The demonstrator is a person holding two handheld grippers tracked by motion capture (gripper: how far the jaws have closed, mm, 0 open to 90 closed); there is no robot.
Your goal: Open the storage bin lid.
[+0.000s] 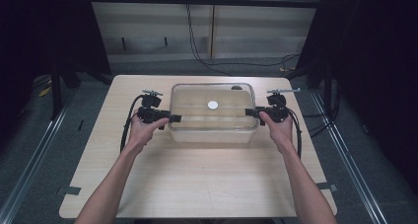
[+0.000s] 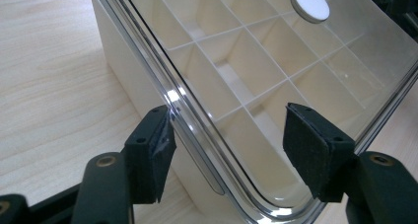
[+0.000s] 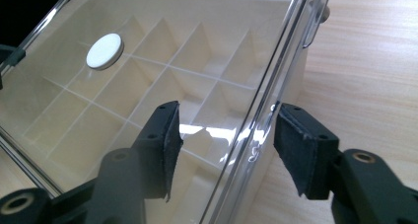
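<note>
**Both grippers at the box's ends**

The divided box (image 1: 212,115) sits mid-table (image 1: 197,184) under its clear lid (image 2: 256,86). My left gripper (image 1: 172,118) and right gripper (image 1: 250,112) straddle the lid's edges, jaws apart, not yet pinching.

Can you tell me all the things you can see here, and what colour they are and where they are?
table: one, pale wood, under everything.
box: one, cream with see-through walls, split into little compartments inside, in the middle of the table towards the back.
lid: one, clear, lying on top of the box.
round disc: one, white, on the middle of the lid.
cable: one, black, hanging down the wall behind the table and running along the floor.
left tool: one, black, at the box's left end, its jaws either side of the lid's edge.
right tool: one, black, at the box's right end, its jaws either side of the lid's edge.
forearms: two, bare, coming in from the bottom of the high view.
</note>
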